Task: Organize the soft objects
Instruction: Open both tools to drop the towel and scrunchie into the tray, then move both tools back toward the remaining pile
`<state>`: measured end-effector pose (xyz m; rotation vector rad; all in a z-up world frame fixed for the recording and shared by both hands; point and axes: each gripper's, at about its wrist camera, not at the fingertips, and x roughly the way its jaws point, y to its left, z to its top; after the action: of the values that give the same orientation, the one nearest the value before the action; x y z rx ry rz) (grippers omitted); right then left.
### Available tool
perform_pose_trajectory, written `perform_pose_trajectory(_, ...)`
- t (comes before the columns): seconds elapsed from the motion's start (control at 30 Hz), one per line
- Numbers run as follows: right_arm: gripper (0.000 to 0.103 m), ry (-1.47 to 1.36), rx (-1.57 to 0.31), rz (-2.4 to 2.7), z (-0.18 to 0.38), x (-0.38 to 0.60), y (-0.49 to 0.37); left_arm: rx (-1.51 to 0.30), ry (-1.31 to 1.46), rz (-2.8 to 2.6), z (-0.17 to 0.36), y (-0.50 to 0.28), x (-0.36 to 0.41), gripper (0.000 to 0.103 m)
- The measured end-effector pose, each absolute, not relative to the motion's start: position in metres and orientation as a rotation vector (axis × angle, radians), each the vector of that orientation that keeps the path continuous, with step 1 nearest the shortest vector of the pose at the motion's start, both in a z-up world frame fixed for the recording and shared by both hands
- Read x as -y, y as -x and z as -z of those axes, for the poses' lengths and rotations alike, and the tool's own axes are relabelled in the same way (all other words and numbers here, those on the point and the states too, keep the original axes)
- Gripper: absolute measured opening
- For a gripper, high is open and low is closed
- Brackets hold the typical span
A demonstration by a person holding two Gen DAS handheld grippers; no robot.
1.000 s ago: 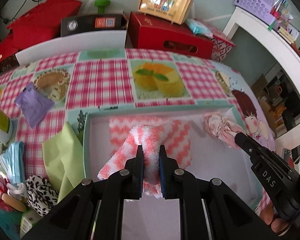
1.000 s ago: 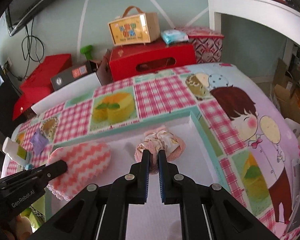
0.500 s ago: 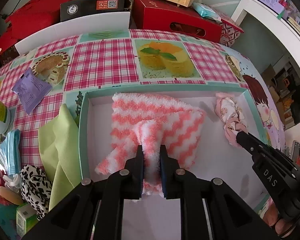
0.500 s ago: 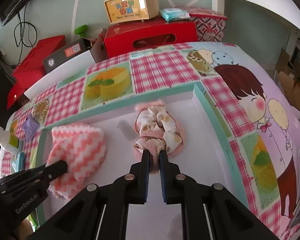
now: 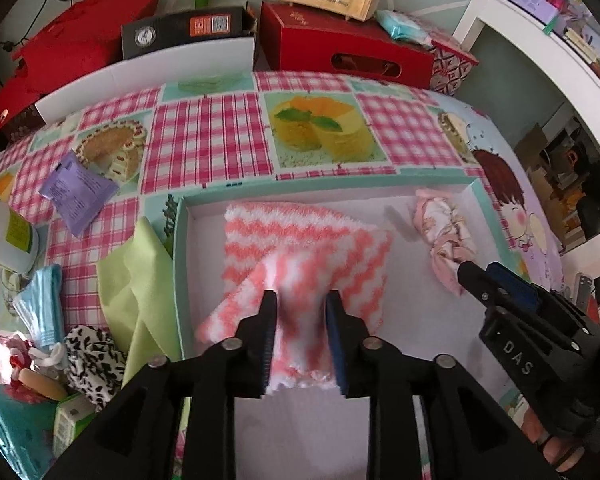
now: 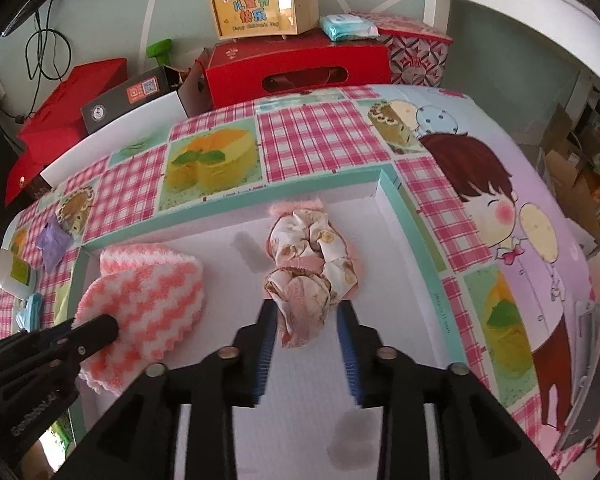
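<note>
A pink-and-white zigzag fluffy towel (image 5: 308, 240) lies folded on the floor of a shallow white box with a teal rim (image 5: 332, 188). My left gripper (image 5: 300, 312) is over its near fold with jaws opening; the fold sits loosely between the fingers. A small pink printed cloth (image 6: 308, 264) lies bunched at the box's right side. My right gripper (image 6: 306, 320) is opening too, with the cloth's near end between its fingers and clear of the pads. The towel (image 6: 148, 284) and left gripper (image 6: 100, 328) show at the left of the right wrist view. The right gripper (image 5: 476, 276) shows in the left wrist view.
Left of the box on the checked tablecloth lie a lime green cloth (image 5: 136, 276), a purple sachet (image 5: 76, 192), a white bottle (image 5: 4, 236), a blue mask (image 5: 40, 304) and a spotted scrunchie (image 5: 92, 356). Red boxes (image 5: 340, 48) stand behind the table.
Both grippers held their cloths pinched shut before; now both sets of jaws have parted. The towel and the pink cloth have spread and settled on the box floor.
</note>
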<state>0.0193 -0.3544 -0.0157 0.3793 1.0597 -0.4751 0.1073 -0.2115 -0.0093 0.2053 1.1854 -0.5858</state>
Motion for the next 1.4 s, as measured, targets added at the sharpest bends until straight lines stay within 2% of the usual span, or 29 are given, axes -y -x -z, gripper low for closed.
perform_pose_trajectory(0.07, 0.037, -0.369, -1.054, 0.479, 0.011, 0.353, -0.018, -1.172, -0.201, 0.592, 0.002, -0.105, 0.210, 0.035)
perform_pose_trajectory(0.13, 0.045, -0.361, -1.047, 0.485, 0.006, 0.352, -0.017, -1.156, -0.193, 0.588, -0.006, -0.104, 0.208, 0.044)
perform_pose_trajectory(0.3, 0.054, -0.351, -1.031, 0.491, -0.005, 0.349, -0.015, -1.135, -0.175, 0.570, -0.015, -0.108, 0.198, 0.054)
perform_pose_trajectory(0.4, 0.062, -0.345, -1.030, 0.486, -0.007, 0.346, -0.016, -1.135, -0.162, 0.535, -0.015, -0.115, 0.190, 0.055)
perform_pose_trajectory(0.5, 0.062, -0.329, -1.038, 0.474, -0.007, 0.341, -0.019, -1.136, -0.151, 0.503, -0.014, -0.121, 0.181, 0.056)
perform_pose_trajectory(0.57, 0.063, -0.316, -1.043, 0.465, -0.007, 0.338, -0.021, -1.134, -0.148, 0.481, -0.013, -0.125, 0.176, 0.061)
perform_pose_trajectory(0.6, 0.064, -0.310, -1.046, 0.462, -0.006, 0.337, -0.022, -1.130, -0.147, 0.469, -0.013, -0.127, 0.174, 0.068)
perform_pose_trajectory(0.7, 0.069, -0.300, -1.053, 0.454, -0.004, 0.333, -0.025, -1.121, -0.130, 0.438, -0.012, -0.131, 0.166, 0.071)
perform_pose_trajectory(0.73, 0.074, -0.302, -1.052, 0.453, -0.004, 0.333, -0.025, -1.119, -0.117, 0.435, -0.012, -0.133, 0.164, 0.082)
perform_pose_trajectory(0.8, 0.086, -0.304, -1.046, 0.457, -0.003, 0.333, -0.026, -1.109, -0.086, 0.428, -0.011, -0.136, 0.159, 0.094)
perform_pose_trajectory(0.83, 0.095, -0.305, -1.043, 0.457, -0.003, 0.333, -0.026, -1.106, -0.079, 0.423, -0.010, -0.137, 0.157, 0.094)
perform_pose_trajectory(0.9, 0.103, -0.303, -1.039, 0.457, -0.003, 0.333, -0.026, -1.112, -0.064, 0.413, -0.008, -0.140, 0.154, 0.094)
perform_pose_trajectory(1.4, 0.103, -0.340, -1.038, 0.488, -0.001, 0.337, -0.026, -1.119, -0.045, 0.385, -0.007, -0.146, 0.143, 0.094)
